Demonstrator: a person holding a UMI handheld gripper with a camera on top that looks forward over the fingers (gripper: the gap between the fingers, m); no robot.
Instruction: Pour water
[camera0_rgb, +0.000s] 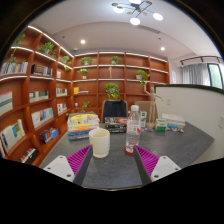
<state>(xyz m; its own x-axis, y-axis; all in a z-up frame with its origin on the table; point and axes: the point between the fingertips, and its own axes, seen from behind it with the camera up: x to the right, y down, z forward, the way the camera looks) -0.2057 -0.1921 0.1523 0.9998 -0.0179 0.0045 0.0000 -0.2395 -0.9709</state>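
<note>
No text can be read: the label on the clear plastic water bottle (133, 131) is too small to make out.

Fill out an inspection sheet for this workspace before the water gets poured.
Surface: dark grey table, bare near the tool.
Job's things: white cup and clear water bottle, upright, apart, just beyond the fingers.
Clutter: books and small items at the far edge.
Tool: tool open, holding nothing; pink pads showing.
Cables: nothing seen.
Surroundings: wooden bookshelves with plants, chair behind the table, ceiling lights on.
</note>
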